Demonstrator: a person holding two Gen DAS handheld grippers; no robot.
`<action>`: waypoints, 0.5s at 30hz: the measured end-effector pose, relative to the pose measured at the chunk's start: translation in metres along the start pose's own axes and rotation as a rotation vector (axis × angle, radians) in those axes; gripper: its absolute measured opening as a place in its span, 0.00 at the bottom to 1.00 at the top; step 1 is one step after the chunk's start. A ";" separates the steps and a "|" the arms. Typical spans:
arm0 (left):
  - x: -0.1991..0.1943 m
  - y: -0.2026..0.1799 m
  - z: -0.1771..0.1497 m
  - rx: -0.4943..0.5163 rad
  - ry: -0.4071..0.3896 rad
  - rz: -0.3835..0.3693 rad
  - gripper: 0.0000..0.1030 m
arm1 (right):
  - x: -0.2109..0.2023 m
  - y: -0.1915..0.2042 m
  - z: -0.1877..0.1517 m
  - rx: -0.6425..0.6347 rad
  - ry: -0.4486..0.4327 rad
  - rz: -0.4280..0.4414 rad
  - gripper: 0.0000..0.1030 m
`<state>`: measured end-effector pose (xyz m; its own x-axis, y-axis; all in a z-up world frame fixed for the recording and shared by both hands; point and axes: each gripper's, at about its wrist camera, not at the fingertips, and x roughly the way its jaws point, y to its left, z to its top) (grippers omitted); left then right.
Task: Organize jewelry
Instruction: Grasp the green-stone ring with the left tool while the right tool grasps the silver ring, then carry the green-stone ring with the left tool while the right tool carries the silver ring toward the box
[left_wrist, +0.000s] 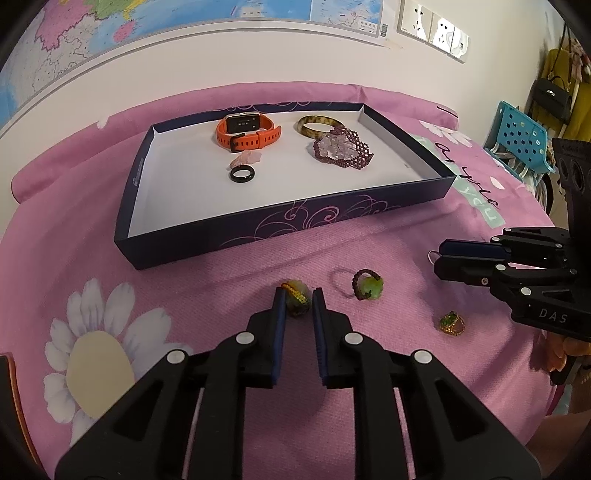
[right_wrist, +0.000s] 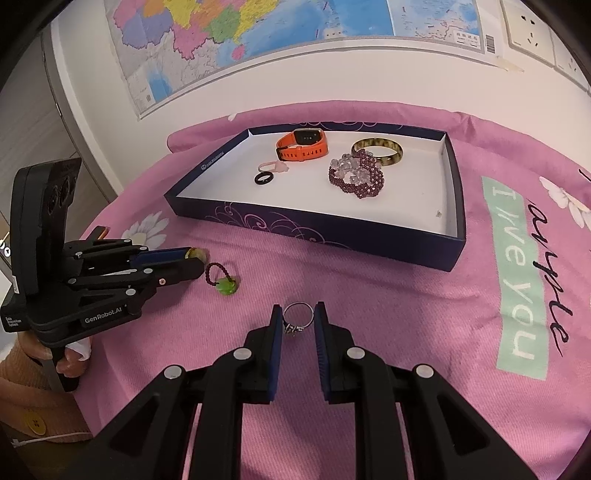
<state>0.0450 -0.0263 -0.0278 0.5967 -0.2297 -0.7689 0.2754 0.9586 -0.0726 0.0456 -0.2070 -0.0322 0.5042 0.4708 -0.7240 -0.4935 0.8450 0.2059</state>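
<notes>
Grippers | left gripper (left_wrist: 298, 295) pinches green bead ring (left_wrist: 296, 301); right gripper (right_wrist: 298, 314) pinches silver ring (right_wrist: 297, 320) | lift slowly, carry over to box (right_wrist: 456, 236)

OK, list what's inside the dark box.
Inside the box: an orange watch, a mottled bangle, a purple beaded bracelet with clear beads, a black ring and a pink piece behind it. The bracelet covers part of the bangle's rim.

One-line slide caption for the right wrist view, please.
Right gripper jaws clamp a silver metal ring above pink cloth, before the navy jewelry tray.
</notes>
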 end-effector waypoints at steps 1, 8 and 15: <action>0.000 0.000 0.000 -0.001 0.000 0.000 0.15 | 0.000 0.000 0.000 0.001 0.000 0.003 0.15; -0.001 0.000 0.000 0.002 -0.004 0.010 0.13 | -0.001 0.001 0.002 -0.001 -0.009 0.005 0.15; -0.006 0.003 -0.001 -0.014 -0.015 -0.002 0.13 | -0.005 0.001 0.005 -0.001 -0.021 0.006 0.15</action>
<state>0.0419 -0.0218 -0.0244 0.6075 -0.2337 -0.7591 0.2658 0.9605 -0.0830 0.0463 -0.2071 -0.0255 0.5157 0.4810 -0.7090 -0.4973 0.8419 0.2095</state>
